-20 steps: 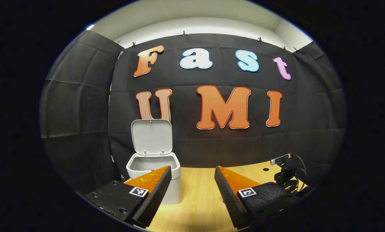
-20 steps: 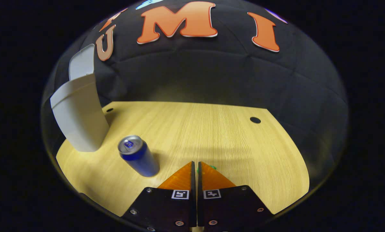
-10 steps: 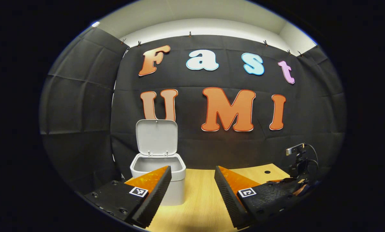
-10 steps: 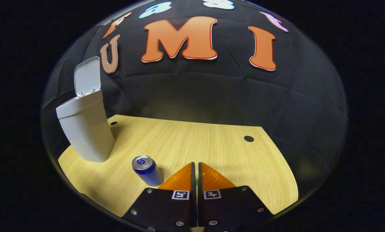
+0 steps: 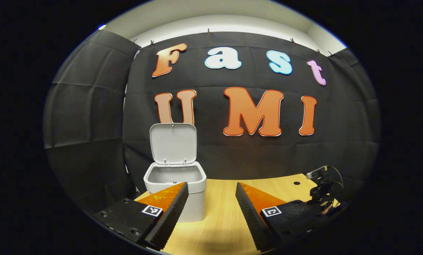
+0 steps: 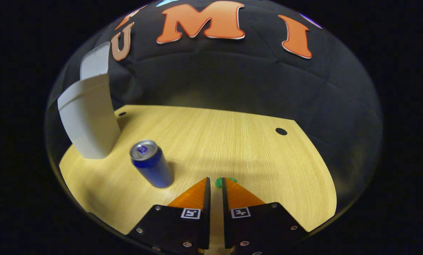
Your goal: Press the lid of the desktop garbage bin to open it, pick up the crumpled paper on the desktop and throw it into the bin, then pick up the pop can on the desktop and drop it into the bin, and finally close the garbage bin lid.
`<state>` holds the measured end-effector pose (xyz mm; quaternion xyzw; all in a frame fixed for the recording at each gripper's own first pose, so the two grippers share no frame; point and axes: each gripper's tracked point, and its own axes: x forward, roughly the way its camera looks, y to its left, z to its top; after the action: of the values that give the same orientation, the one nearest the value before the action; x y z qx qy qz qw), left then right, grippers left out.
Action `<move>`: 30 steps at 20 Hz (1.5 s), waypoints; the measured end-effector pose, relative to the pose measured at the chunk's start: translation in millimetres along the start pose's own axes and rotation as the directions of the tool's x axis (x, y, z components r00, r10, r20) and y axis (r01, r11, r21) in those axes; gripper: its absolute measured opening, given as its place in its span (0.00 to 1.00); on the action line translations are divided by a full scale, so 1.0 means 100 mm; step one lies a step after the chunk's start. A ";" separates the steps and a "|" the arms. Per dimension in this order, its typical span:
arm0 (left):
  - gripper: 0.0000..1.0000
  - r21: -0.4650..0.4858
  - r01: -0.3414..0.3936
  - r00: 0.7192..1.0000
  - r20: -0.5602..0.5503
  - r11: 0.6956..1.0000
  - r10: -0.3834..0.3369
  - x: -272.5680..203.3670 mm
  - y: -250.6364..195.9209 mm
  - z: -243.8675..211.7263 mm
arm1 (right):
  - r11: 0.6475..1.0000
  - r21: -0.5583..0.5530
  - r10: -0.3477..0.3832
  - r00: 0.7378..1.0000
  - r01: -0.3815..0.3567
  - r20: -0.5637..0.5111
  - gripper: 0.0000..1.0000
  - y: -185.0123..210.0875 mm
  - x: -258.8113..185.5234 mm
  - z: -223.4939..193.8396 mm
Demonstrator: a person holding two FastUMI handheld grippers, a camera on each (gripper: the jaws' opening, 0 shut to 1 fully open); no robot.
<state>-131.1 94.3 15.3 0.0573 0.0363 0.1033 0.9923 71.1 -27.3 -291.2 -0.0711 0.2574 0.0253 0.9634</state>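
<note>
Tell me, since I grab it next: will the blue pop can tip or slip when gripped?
The pop can stands upright, tall and narrow, so a sideways nudge may tip it, and then it could roll. Its glossy wall looks slippery. It probably dents if squeezed hard.

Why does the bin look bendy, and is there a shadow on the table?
In the right gripper view the fisheye lens curves the bin near the picture's edge, while the pop can stays sharp and throws a soft shadow to its right on the table. In the left gripper view the bin sits nearer the middle and looks straighter, evenly lit.
</note>
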 end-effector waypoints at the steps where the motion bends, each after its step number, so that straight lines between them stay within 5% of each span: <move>1: 0.86 0.016 0.001 1.000 0.006 1.000 -0.001 0.00 -0.01 0.03 | 1.000 -0.003 -0.010 1.000 0.010 -0.002 0.20 -0.02 0.07 -0.02; 6: 0.86 0.025 -0.022 1.000 -0.016 0.999 0.022 0.02 0.02 -0.03 | 0.999 0.026 -0.043 0.998 0.044 -0.039 0.52 -0.13 0.39 -0.13; 7: 0.87 0.025 -0.027 0.999 -0.019 0.999 0.028 0.03 0.03 -0.03 | 0.999 0.026 -0.044 0.997 0.046 -0.058 0.48 -0.14 0.46 -0.18; 8: 0.86 0.027 -0.031 0.999 -0.024 0.999 0.031 0.05 0.03 -0.05 | 0.998 0.030 -0.048 0.996 0.050 -0.075 0.60 -0.15 0.51 -0.23; 11: 0.86 0.044 -0.029 0.999 -0.039 0.999 0.031 0.04 0.01 -0.06 | 0.997 0.054 -0.046 0.993 0.052 -0.113 0.61 -0.16 0.67 -0.32; 13: 0.86 0.057 -0.024 0.999 -0.047 0.998 0.027 0.06 -0.02 -0.09 | 0.997 0.060 -0.034 0.989 0.043 -0.147 0.46 -0.12 0.71 -0.42; 17: 0.86 0.065 -0.023 0.998 -0.061 0.998 0.027 0.05 -0.02 -0.12 | 0.993 0.115 -0.023 0.992 0.037 -0.121 0.35 -0.09 0.73 -0.33; 21: 0.86 0.062 -0.008 0.998 -0.063 0.998 0.012 0.04 -0.05 -0.12 | 0.992 0.115 -0.043 0.992 0.057 -0.120 0.04 -0.17 0.70 -0.32; 30: 0.86 0.053 0.017 0.997 -0.076 0.998 -0.013 0.05 -0.11 -0.18 | 0.985 0.166 -0.026 0.996 0.039 -0.080 0.02 -0.24 0.56 -0.20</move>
<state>-125.6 86.6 -4.4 0.0797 0.0769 0.0971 0.9891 112.1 -52.9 -333.3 0.0048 0.2946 -0.0150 0.9555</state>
